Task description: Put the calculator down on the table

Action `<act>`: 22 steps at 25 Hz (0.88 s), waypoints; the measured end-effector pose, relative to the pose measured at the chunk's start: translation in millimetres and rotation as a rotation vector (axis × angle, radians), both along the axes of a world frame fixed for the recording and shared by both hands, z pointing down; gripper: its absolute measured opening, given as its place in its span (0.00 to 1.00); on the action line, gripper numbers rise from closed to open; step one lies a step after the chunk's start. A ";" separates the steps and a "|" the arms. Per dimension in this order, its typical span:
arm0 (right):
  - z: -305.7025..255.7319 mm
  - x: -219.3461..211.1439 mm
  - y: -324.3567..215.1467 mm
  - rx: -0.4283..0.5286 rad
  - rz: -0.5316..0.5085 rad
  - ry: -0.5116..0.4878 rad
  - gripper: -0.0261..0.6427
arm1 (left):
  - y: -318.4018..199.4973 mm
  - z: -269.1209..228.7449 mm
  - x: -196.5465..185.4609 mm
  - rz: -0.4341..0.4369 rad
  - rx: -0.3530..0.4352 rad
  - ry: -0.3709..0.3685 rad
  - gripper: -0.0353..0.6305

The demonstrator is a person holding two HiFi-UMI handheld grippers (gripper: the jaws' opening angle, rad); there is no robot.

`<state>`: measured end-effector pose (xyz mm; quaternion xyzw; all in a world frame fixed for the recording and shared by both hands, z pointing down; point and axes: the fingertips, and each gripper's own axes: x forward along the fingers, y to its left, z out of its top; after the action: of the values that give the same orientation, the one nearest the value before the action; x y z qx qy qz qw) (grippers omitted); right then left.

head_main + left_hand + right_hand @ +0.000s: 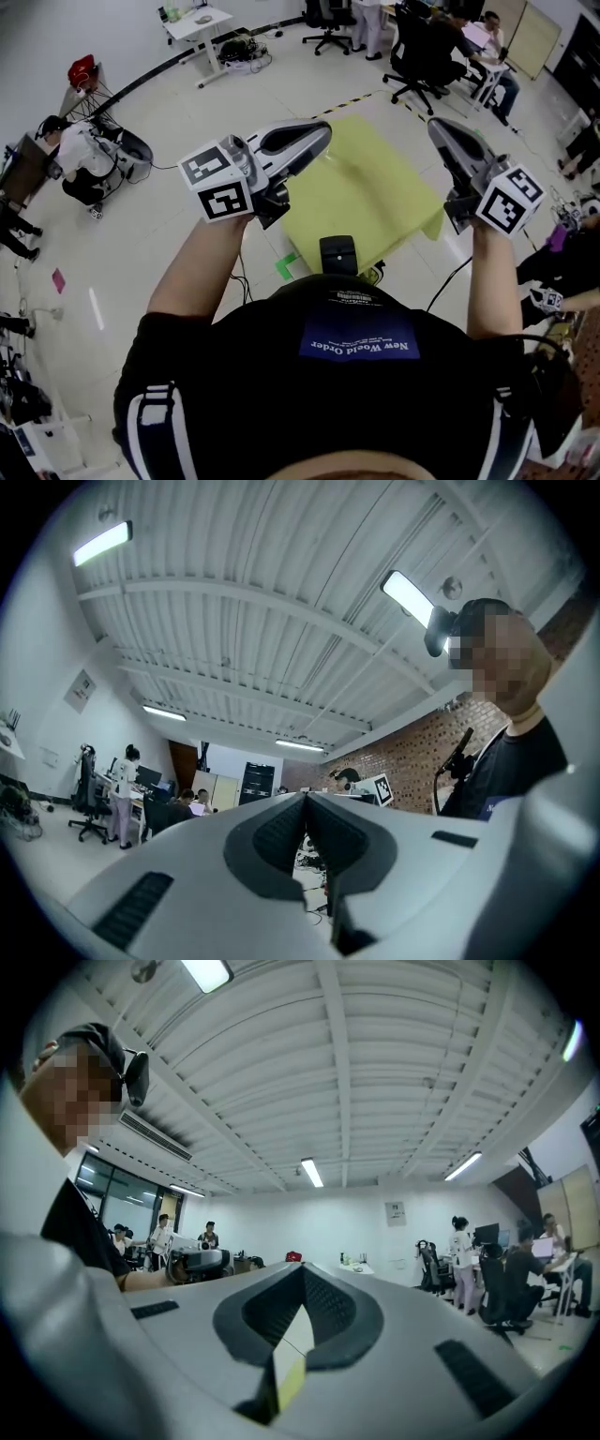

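Currently both tongs closed tip to tip, empty — left gripper point(322, 133) at 10 o'clock, right gripper point(438, 127) at 2 o'clock of the calculator point(337, 254) — it lies at the table's point(375, 183) 6 o'clock edge

Floor around you: a white desk point(199, 23) at the far left corner with cables point(239, 52) heaped beside it, black office chairs point(417, 52) along the far edge, and a black-and-yellow striped tape line point(352, 101) between them. At your left a person point(80, 155) crouches low; nearer you lie a green tape mark point(286, 267) and a pink one point(58, 279). Overhead, a ribbed white ceiling point(375, 1072) with strip lights point(312, 1172); one wall is brick point(412, 752).
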<state>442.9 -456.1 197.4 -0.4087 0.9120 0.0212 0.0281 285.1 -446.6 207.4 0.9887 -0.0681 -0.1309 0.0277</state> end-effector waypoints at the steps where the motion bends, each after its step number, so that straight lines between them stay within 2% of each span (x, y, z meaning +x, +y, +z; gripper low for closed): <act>1: -1.4 -1.5 2.6 0.007 0.004 0.009 0.02 | 3.0 -3.0 -1.1 0.002 0.012 0.002 0.06; 6: -8.1 -4.1 12.4 0.031 0.017 0.037 0.02 | 13.8 -11.4 0.0 0.014 0.040 0.006 0.06; 22: -4.8 -10.7 15.3 0.010 0.000 0.060 0.02 | 19.2 -8.1 2.1 0.024 0.025 -0.001 0.06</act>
<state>432.2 -440.7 192.6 -0.4077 0.9123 0.0380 0.0027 287.2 -427.4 199.3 0.9898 -0.0546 -0.1308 0.0170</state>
